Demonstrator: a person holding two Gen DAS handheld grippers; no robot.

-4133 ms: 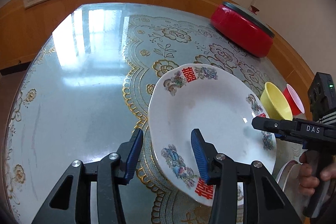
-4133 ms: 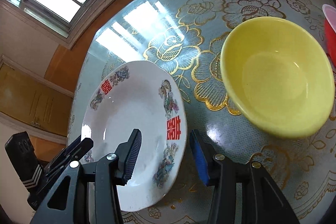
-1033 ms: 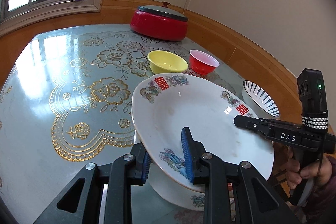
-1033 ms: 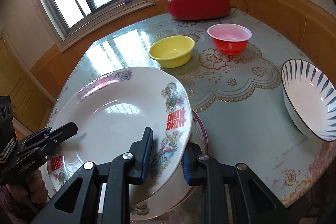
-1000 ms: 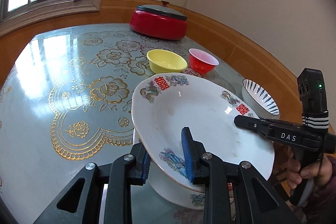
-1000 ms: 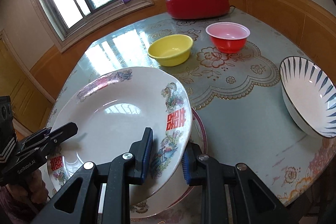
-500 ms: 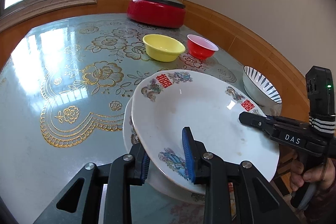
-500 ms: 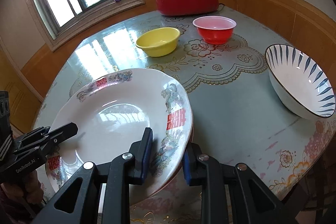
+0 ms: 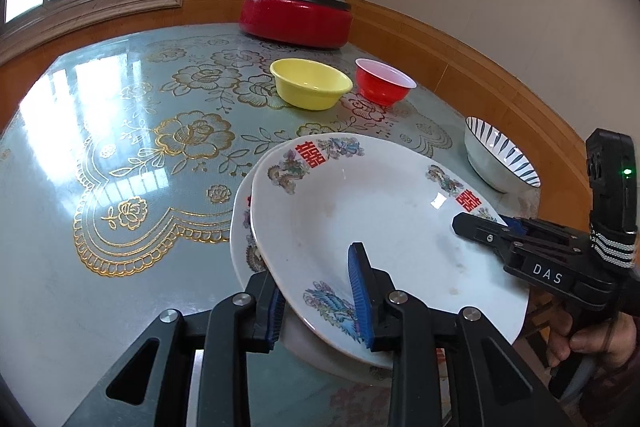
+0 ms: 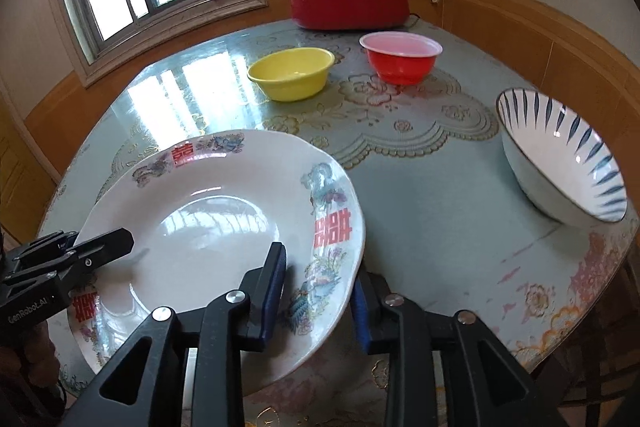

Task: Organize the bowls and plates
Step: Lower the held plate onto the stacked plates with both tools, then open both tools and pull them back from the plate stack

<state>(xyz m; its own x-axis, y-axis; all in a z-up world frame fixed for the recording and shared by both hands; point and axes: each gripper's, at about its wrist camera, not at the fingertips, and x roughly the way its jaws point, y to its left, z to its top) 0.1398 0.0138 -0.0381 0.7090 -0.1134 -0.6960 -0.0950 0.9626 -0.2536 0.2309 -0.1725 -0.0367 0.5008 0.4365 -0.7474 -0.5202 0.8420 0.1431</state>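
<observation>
A white plate point(image 9: 360, 211) point(image 10: 208, 219) with red characters and flower prints lies tilted on a second, similar plate point(image 9: 240, 227) near the table's front edge. My left gripper point(image 9: 316, 303) is shut on its near rim, one pad under it and one on top. The right gripper point(image 10: 318, 291) grips the opposite rim; its jaws are opening, with the rim still between the pads. Each gripper shows in the other's view, the right gripper point(image 9: 480, 227) and the left gripper point(image 10: 100, 247). Further back stand a yellow bowl point(image 9: 310, 89) point(image 10: 292, 73), a red bowl point(image 9: 384, 87) point(image 10: 400, 61) and a blue-striped bowl point(image 9: 500, 163) point(image 10: 560, 163).
A red lidded pot point(image 9: 296, 17) point(image 10: 348, 1) sits at the far edge of the round glass-topped table point(image 9: 120, 147). A wood-panelled wall runs round behind it. A person's hand point(image 9: 588, 339) holds the right gripper's handle.
Earlier both grippers stood open beside the plate. Within the last second the held plate has sunk onto the lower plate, and the right jaws have spread a little.
</observation>
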